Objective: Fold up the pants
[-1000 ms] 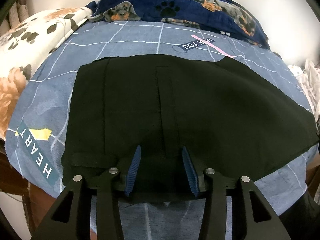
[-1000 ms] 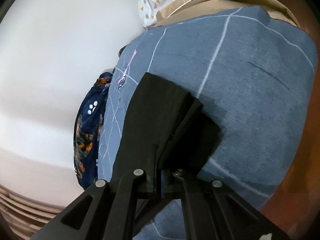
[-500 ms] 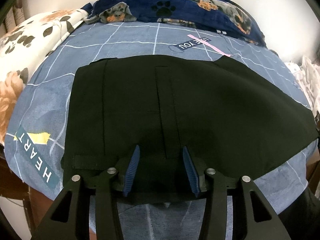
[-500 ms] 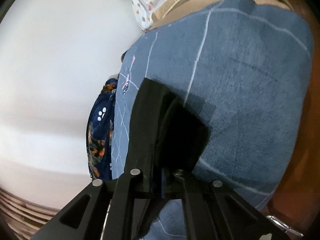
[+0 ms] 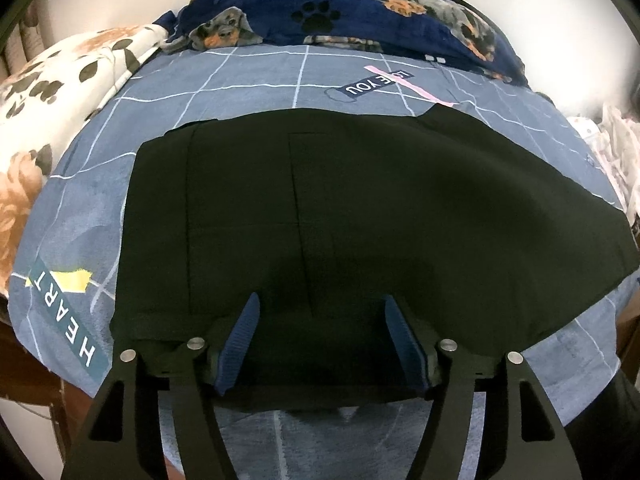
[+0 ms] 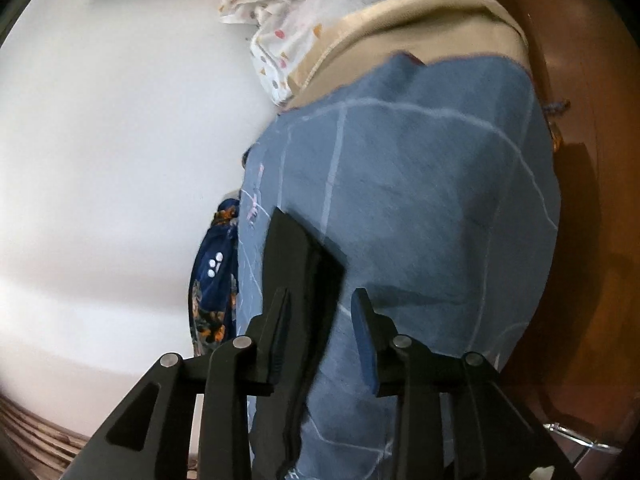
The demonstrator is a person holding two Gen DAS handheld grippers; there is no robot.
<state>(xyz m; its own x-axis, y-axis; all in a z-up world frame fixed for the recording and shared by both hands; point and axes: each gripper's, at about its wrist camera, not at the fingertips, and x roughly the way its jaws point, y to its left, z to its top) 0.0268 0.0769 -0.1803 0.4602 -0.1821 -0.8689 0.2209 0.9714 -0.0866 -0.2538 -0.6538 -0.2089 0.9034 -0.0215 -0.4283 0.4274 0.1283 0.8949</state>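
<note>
The black pants (image 5: 360,208) lie spread flat on my bed's blue grid sheet (image 5: 248,76), below the navy dog blanket (image 5: 360,12). My left tool (image 5: 320,340) sits over their near hem, its 2 fingers wide apart, gripping nothing. My right tool (image 6: 320,340) is parted too, with an end of the pants (image 6: 296,264) just ahead of its left finger.

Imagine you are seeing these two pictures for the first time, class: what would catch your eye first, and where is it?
The black pants dominate the left wrist view, spread flat across the blue grid-patterned bedsheet, with the open left gripper over their near edge. Behind them lies a navy dog-print blanket against the wall. In the right wrist view, the right gripper is open, a dark edge of the pants beside its left finger.
</note>
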